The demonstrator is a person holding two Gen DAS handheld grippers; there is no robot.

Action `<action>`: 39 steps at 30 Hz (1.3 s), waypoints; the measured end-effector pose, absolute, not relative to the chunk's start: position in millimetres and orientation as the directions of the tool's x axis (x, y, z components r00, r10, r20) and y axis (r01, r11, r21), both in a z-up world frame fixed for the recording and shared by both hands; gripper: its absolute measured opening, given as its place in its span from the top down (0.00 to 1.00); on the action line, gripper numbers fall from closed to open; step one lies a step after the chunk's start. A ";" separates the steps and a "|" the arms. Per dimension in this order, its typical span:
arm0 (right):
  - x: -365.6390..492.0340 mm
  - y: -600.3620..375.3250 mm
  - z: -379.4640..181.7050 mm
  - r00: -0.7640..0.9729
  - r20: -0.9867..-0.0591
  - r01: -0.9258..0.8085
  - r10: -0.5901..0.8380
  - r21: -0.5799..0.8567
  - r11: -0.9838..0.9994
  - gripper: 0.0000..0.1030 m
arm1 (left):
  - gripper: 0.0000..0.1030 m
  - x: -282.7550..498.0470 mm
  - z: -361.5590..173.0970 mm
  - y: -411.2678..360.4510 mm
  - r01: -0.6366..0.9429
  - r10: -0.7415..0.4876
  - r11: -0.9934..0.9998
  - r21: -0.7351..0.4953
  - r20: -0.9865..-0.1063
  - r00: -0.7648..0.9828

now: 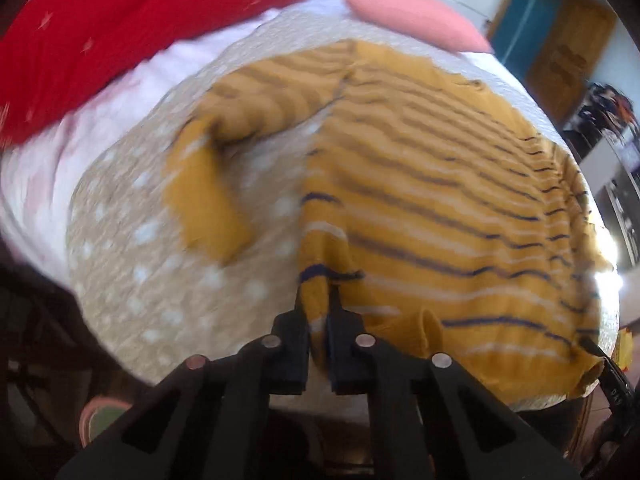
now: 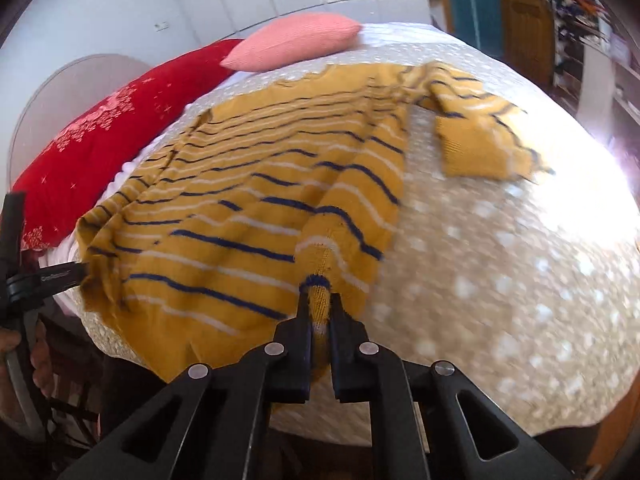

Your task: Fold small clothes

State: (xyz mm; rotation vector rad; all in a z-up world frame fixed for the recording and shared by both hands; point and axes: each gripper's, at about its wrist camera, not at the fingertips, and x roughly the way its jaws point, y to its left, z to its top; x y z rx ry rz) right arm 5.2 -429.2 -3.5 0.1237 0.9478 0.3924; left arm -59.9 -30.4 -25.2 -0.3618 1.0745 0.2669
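Note:
A mustard-yellow knitted sweater [image 1: 440, 184] with navy and white stripes lies spread on a beige dotted bedspread [image 1: 152, 272]. My left gripper [image 1: 318, 300] is shut on the sweater's hem at its near left corner. My right gripper [image 2: 318, 300] is shut on the hem of the sweater [image 2: 248, 200] at its near right corner. One sleeve [image 1: 224, 148] lies bent to the left, the other sleeve [image 2: 476, 132] lies out to the right. The left gripper also shows in the right wrist view [image 2: 84, 270] at the far left, holding the hem.
A red cushion [image 2: 100, 136] and a pink cushion [image 2: 296, 40] lie at the far side of the bed. The bedspread [image 2: 500, 280] is bare to the right of the sweater. A wooden door [image 2: 520, 12] and shelves stand beyond the bed.

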 end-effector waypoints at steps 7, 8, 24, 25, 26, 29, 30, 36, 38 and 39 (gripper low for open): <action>-8.1 -480.0 -26.1 0.463 -0.782 -0.147 0.417 0.396 0.907 0.91 | 0.74 -106.1 -27.8 -13.4 -0.404 0.011 0.886 -0.225 -0.864 0.504; -9.4 -484.0 -24.3 0.477 -0.783 -0.135 0.399 0.383 0.914 0.91 | 0.71 -112.4 -25.4 -10.8 -0.403 0.002 0.883 -0.240 -0.857 0.515; 25.7 -497.6 4.5 0.601 -0.690 -0.110 0.405 0.430 0.896 0.54 | 0.30 -99.2 28.5 -67.8 -0.274 0.125 0.960 -0.057 -0.788 0.603; 27.8 -492.7 6.6 0.602 -0.687 -0.126 0.406 0.420 0.899 0.52 | 0.29 -90.9 29.3 -73.6 -0.260 0.130 0.965 -0.039 -0.789 0.601; 29.3 -486.1 7.4 0.606 -0.686 -0.137 0.403 0.408 0.902 0.51 | 0.29 -85.8 30.8 -79.4 -0.247 0.138 0.969 -0.018 -0.789 0.598; 34.0 -470.8 11.5 0.626 -0.676 -0.170 0.388 0.368 0.914 0.42 | 0.28 -68.6 32.4 -93.1 -0.214 0.158 0.976 0.036 -0.793 0.589; 34.7 -469.3 13.0 0.633 -0.672 -0.177 0.385 0.358 0.917 0.39 | 0.28 -61.5 32.9 -99.4 -0.204 0.171 0.977 0.061 -0.794 0.584; 43.4 -475.3 13.2 0.658 -0.658 -0.179 0.366 0.336 0.925 0.32 | 0.23 -32.9 26.2 -126.2 -0.168 0.206 0.977 0.133 -0.802 0.561; 44.7 -481.1 11.2 0.662 -0.655 -0.165 0.366 0.349 0.923 0.32 | 0.23 -24.9 19.4 -132.2 -0.160 0.213 0.976 0.148 -0.812 0.543; 45.2 -484.6 10.1 0.663 -0.654 -0.158 0.364 0.354 0.922 0.31 | 0.23 -20.2 15.0 -134.5 -0.155 0.211 0.976 0.151 -0.819 0.533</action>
